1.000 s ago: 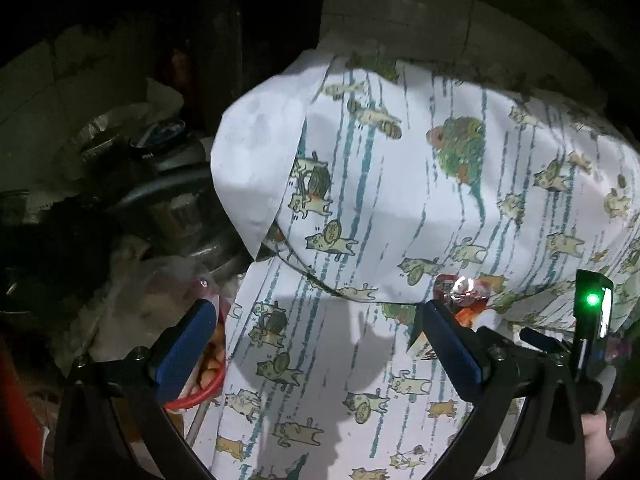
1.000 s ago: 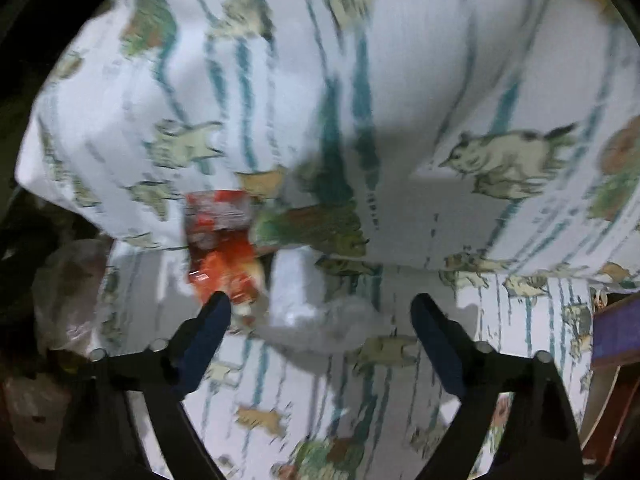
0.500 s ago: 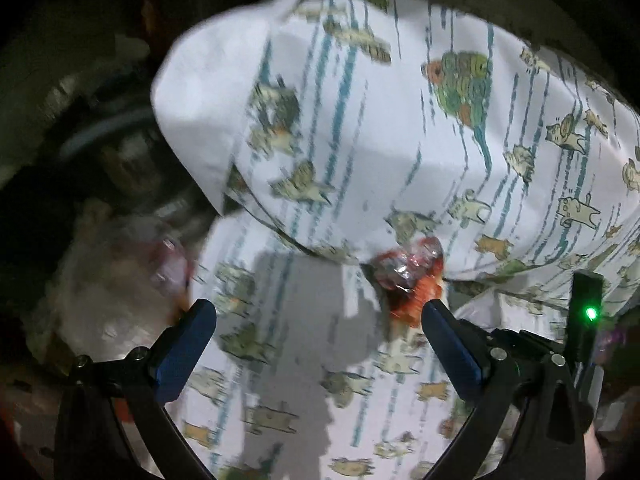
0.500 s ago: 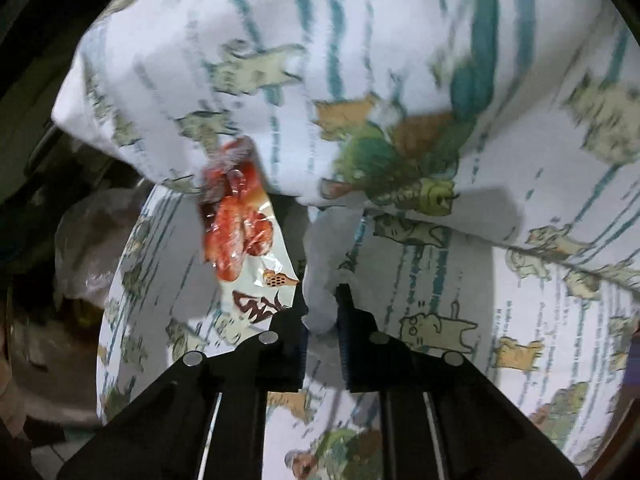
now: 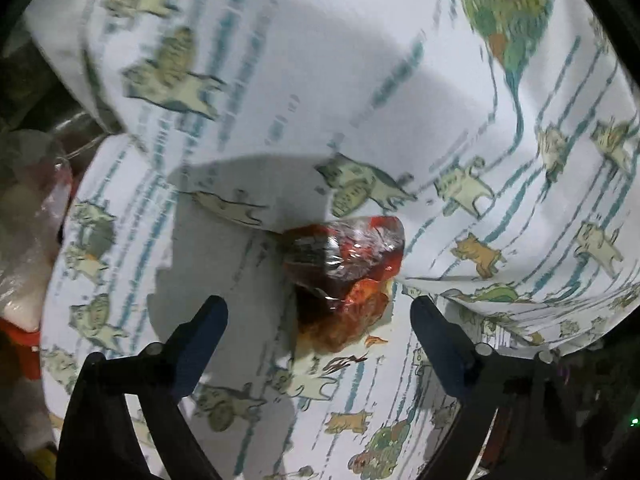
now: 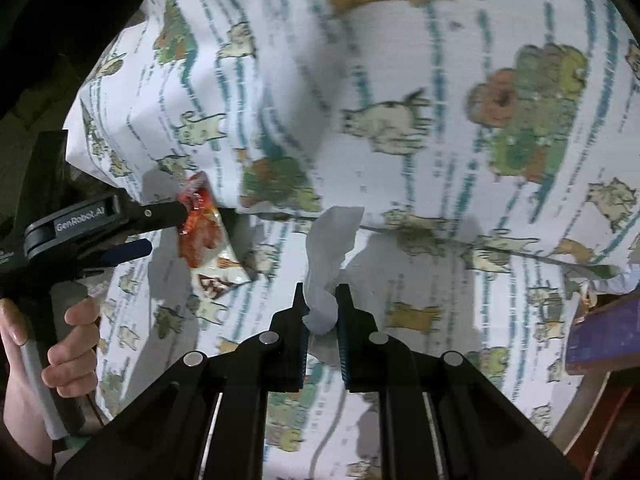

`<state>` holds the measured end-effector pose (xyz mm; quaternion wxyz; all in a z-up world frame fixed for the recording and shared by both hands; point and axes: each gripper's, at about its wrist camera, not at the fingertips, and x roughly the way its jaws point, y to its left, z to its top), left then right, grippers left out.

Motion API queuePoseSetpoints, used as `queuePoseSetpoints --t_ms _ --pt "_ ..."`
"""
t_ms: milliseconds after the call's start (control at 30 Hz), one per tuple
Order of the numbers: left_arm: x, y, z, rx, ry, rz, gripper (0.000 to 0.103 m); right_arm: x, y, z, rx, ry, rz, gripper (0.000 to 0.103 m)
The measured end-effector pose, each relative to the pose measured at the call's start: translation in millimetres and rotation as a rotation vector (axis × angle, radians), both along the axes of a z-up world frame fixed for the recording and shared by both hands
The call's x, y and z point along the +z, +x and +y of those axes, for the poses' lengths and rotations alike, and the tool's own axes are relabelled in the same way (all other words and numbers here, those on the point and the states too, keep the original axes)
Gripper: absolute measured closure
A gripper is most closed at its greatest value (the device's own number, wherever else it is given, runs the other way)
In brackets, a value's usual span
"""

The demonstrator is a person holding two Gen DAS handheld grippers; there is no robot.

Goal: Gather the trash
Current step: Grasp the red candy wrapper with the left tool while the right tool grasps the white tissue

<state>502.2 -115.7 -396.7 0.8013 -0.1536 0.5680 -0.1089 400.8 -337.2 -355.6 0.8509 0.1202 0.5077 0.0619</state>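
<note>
A red and orange snack wrapper (image 5: 344,276) lies on the cat-print bedsheet (image 5: 224,360), tucked at the fold of a pillow (image 5: 360,80). My left gripper (image 5: 318,312) is open with its fingers on either side of the wrapper's near end. In the right wrist view the wrapper (image 6: 204,236) shows at left with the left gripper (image 6: 160,228) beside it. My right gripper (image 6: 322,304) is shut on a crumpled white tissue (image 6: 330,248) and holds it above the sheet.
A clear plastic bag (image 5: 28,220) with trash sits at the bed's left edge. A purple box (image 6: 604,328) lies at the right on a wooden surface. The pillow overhangs the sheet behind both items.
My left gripper has moved forward and right until the wrapper sits between its open fingers. My right gripper, shut on the tissue since half a second ago, has lifted it slightly.
</note>
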Motion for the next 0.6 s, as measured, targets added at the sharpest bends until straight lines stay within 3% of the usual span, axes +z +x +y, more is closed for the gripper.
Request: queuePoseSetpoints --t_ms 200,233,267,300,467,600 --pt "-16 1 -28 -0.078 0.122 -0.026 0.027 3 2 -18 -0.031 0.021 0.005 0.089" --pt "-18 -1 -31 -0.094 0.128 -0.027 0.033 2 0 -16 -0.028 0.011 -0.001 0.089" --pt "-20 -2 -34 -0.105 0.124 -0.031 0.051 3 0 -15 -0.023 0.0 -0.005 0.089" --pt "-21 -3 -36 -0.117 0.122 -0.027 0.057 1 2 -8 -0.012 -0.008 -0.003 0.089" --pt "-11 -11 -42 -0.122 0.051 -0.047 0.064 0 2 6 0.0 0.028 0.008 0.089" --pt "10 -24 -49 -0.167 0.099 -0.114 0.064 12 -4 10 0.011 0.012 -0.028 0.089"
